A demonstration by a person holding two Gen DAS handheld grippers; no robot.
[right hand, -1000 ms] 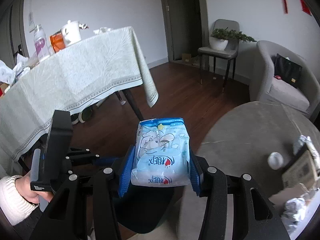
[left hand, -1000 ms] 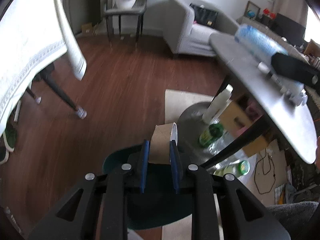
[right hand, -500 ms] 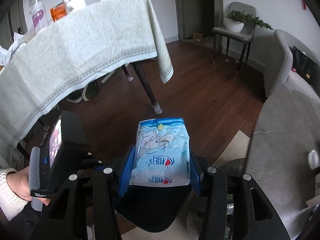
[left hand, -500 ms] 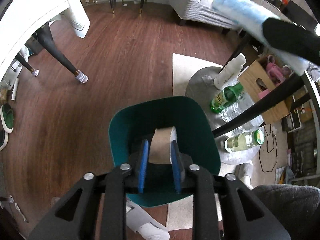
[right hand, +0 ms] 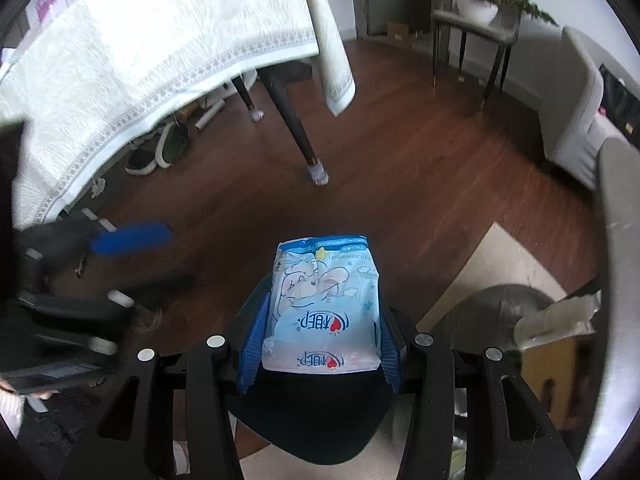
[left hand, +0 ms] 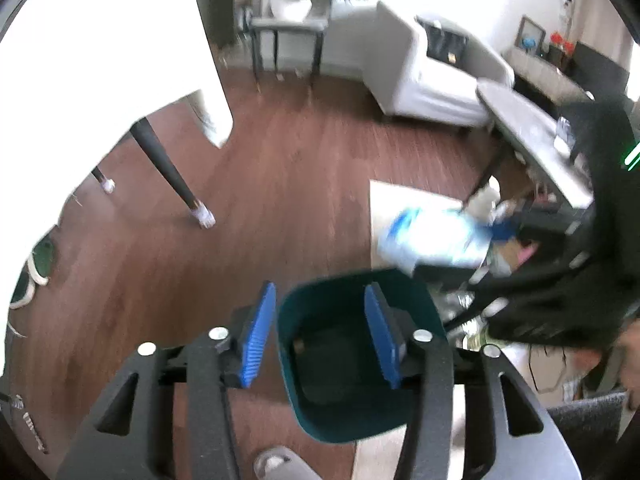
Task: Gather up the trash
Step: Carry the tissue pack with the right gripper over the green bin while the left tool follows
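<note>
My left gripper (left hand: 320,324) is open and empty, straddling the left wall of a dark teal trash bin (left hand: 352,420) on the floor. A small brown piece (left hand: 298,346) lies inside the bin. My right gripper (right hand: 320,340) is shut on a light blue tissue pack (right hand: 326,312) and holds it above the bin (right hand: 312,428). In the left wrist view the pack (left hand: 432,240) and the right gripper (left hand: 560,280) show blurred, just past the bin's far rim. The left gripper appears blurred at the left of the right wrist view, with its blue pad (right hand: 132,238) showing.
A table with a white cloth (right hand: 140,60) and dark legs (right hand: 296,128) stands to the left. A grey table (left hand: 532,140) is at the right, with bottles and a box (left hand: 504,216) beneath it. A beige rug (right hand: 500,272), a grey armchair (left hand: 432,72) and a chair (right hand: 476,28) lie beyond.
My left gripper has opened and let go of the cardboard tube, which is gone from the fingers. My right gripper has carried the tissue pack down and over the bin.
</note>
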